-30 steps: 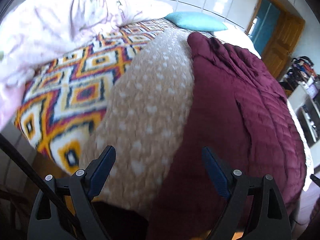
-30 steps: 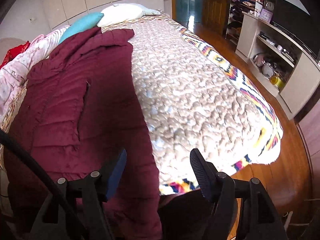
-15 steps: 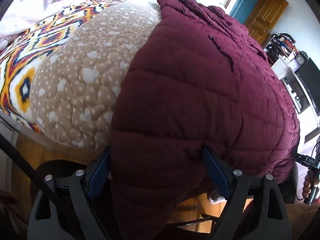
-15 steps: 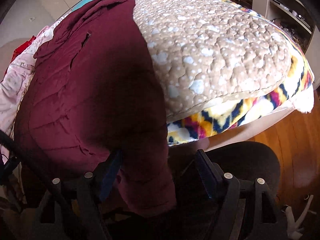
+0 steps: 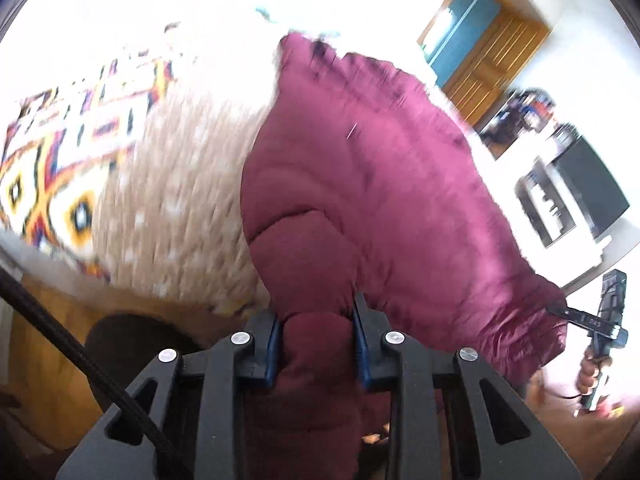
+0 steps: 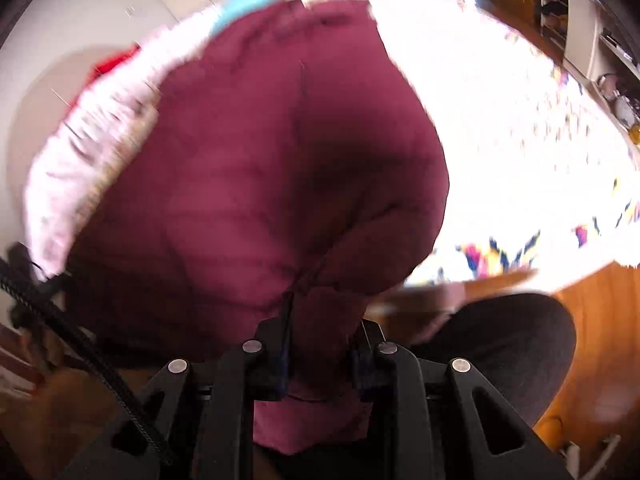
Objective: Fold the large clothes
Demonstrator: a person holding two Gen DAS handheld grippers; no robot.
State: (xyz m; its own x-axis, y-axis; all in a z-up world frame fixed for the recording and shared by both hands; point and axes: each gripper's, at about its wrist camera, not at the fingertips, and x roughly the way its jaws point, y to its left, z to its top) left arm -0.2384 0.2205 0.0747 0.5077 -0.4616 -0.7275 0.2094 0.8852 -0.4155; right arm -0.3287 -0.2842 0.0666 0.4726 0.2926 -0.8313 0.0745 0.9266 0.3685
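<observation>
The big dark red puffy coat (image 5: 360, 184) lay on the bed (image 5: 168, 216), spread long over the tan spotted blanket, with its near end hanging off the bed's edge. The left hand-held gripper (image 5: 316, 344) had just squeezed together on one part of that near end, and a fat roll of coat was pinched between its blue pads. The right hand-held gripper (image 6: 320, 356) had just squeezed together too, and it was clamped on the other near part. So the coat was grabbed at both spots, but I saw no fold in it yet. I think nearly all the folding was still left to do. The left view showed the other hand-held gripper far off at the coat's edge, with a person's hand around its handle, and a brown door behind. The right view did not show that. It showed a pink blanket (image 6: 80, 152) beside the coat, a blue pillow (image 6: 256, 0) at the far end and the wooden floor (image 6: 600, 320).
</observation>
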